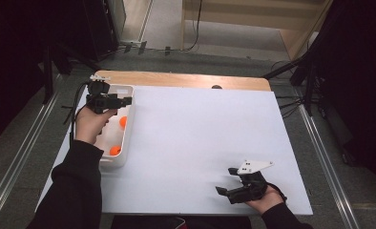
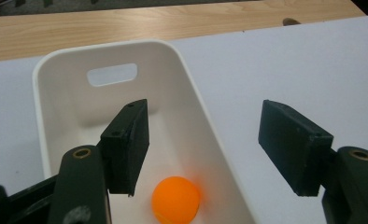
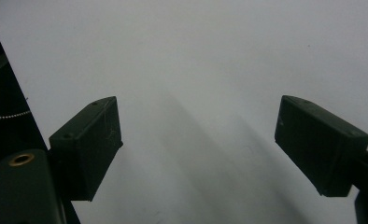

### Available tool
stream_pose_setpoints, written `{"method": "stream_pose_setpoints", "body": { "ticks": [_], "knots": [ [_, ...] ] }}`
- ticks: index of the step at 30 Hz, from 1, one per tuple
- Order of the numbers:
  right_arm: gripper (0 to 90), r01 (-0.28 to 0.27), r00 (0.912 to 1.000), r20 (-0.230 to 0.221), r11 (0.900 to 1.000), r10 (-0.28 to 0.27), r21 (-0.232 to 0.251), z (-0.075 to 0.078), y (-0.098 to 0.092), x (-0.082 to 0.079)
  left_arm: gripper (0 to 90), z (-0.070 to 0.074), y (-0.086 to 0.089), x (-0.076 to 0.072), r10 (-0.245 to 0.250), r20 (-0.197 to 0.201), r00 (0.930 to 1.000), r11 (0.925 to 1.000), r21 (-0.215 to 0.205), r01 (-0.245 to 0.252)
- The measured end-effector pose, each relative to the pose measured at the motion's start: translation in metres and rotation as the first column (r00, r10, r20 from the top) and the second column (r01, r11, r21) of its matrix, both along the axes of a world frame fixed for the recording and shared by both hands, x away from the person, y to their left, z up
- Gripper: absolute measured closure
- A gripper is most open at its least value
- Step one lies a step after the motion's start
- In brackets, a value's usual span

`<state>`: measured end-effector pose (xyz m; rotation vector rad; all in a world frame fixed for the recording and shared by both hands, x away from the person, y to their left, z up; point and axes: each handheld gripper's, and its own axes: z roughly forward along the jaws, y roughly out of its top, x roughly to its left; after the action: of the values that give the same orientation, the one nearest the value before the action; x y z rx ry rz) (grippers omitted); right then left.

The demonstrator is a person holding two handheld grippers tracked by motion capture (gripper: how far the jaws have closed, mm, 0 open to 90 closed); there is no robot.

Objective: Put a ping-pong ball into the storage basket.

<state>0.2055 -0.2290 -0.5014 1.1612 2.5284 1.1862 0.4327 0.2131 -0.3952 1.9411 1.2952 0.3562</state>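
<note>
A white sheet-covered tabletop [image 1: 195, 143] with a strip of bare light wood along its far edge carried a white rectangular plastic bin [image 1: 124, 138] near its left side. The bin had rounded corners and a slot handle cut into its far end wall, as the left gripper view [image 2: 46, 93] showed. In the high view, two small orange balls lay inside it: one [image 1: 123, 121] about midway along the bin, close to the right wall, and another [image 1: 115, 150] nearer the person's end. The left gripper view showed one orange ball [image 2: 176, 199] resting on the bin floor beside the right wall.

The left gripper [image 1: 110, 101], held in the person's left hand [image 1: 91, 124], hovered over the far half of the bin, pointing toward the right. Its jaws stood wide apart and held nothing. In its own view [image 2: 205, 149], one jaw hung over the inside of the bin, the other over the white tabletop outside the bin's right wall, and the ball lay below and between them, nearer the jaw over the bin.

The right gripper [image 1: 228, 180], held in the person's right hand [image 1: 265, 198], sat low over the near right part of the tabletop, well apart from the bin, with a grey three-cornered plate on top. Its jaws were likewise spread wide and empty; its own view [image 3: 196, 144] showed bare white surface between them and the dark table edge at the left.
</note>
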Motion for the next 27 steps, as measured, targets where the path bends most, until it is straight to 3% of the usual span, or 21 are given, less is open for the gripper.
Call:
{"method": "stream_pose_setpoints", "body": {
  "ticks": [8, 12, 16, 23, 27],
  "knots": [
    [13.4, 0.0, 1.0, -0.001, 1.0, 0.0, 0.0, 0.0, 0.0, 0.0, 30.8, 0.004, -0.007, -0.003, -0.057, 0.002, 0.9984, 0.9972, -0.049, 0.057],
    [13.4, -0.001, 1.0, 0.0, 1.0, 0.001, 0.0, 0.0, -0.001, 0.0, 30.8, 0.004, -0.011, -0.005, -0.111, -0.009, 0.9937, 0.9908, -0.078, 0.11],
    [13.4, -0.001, 1.0, 0.0, 1.0, 0.001, 0.0, 0.0, -0.001, 0.0, 30.8, 0.004, -0.018, -0.008, -0.135, 0.005, 0.9909, 0.9888, -0.065, 0.135],
    [13.4, -0.003, 1.0, -0.002, 1.0, 0.003, -0.001, 0.0, -0.001, -0.001, 30.7, 0.007, -0.026, -0.014, -0.187, 0.014, 0.9823, 0.9797, -0.072, 0.187],
    [13.4, -0.004, 1.0, -0.002, 1.0, 0.004, 0.001, 0.0, -0.001, -0.001, 30.7, 0.009, -0.031, -0.018, -0.233, 0.011, 0.9724, 0.9674, -0.099, 0.233]
  ]
}}
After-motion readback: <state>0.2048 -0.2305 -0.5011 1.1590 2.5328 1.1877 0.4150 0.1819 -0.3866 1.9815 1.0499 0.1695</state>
